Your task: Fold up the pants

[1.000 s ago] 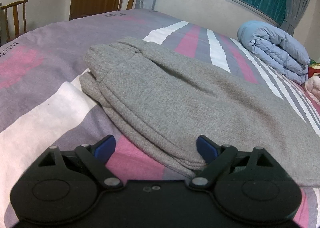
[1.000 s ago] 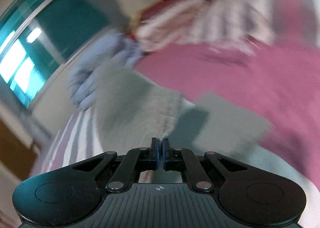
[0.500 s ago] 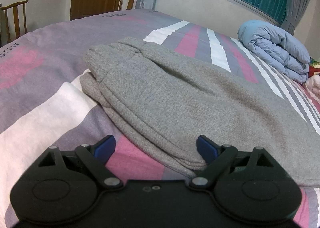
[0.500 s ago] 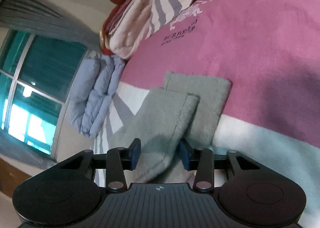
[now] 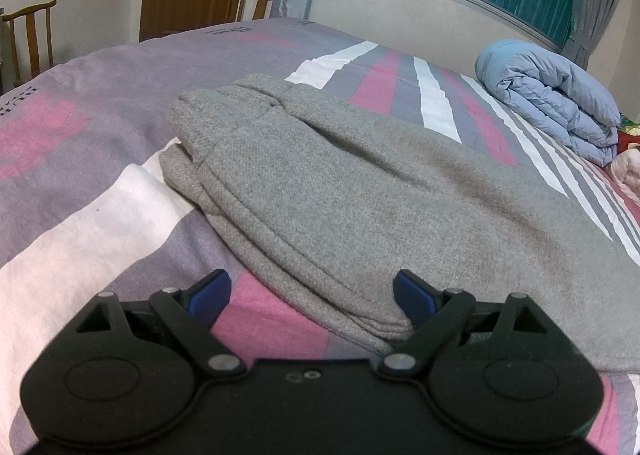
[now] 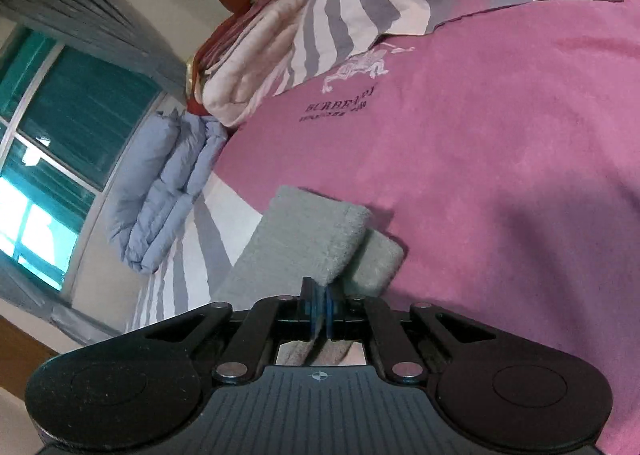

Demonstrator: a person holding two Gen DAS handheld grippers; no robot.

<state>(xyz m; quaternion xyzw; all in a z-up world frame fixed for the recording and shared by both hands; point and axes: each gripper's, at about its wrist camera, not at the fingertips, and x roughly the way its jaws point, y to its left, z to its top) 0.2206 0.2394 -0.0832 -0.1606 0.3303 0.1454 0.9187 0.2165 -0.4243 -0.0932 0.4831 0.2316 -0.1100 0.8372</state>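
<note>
grey pants [image 5: 360,191] lie on the bed [image 5: 80,183]; right gripper [image 6: 319,301] jaws, just closing, clamp a cuff [image 6: 320,239], left gripper [image 5: 312,295] jaws apart, so lift evenly.

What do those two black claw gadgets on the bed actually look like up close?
Both are matte black plastic. The left gripper and right gripper each have two round discs at the base, angled link arms joined by silver pins, triangular cut-outs and blue finger pads. The right one's body is ribbed, with a small crosshair mark. No cables or sleeves show.
</note>
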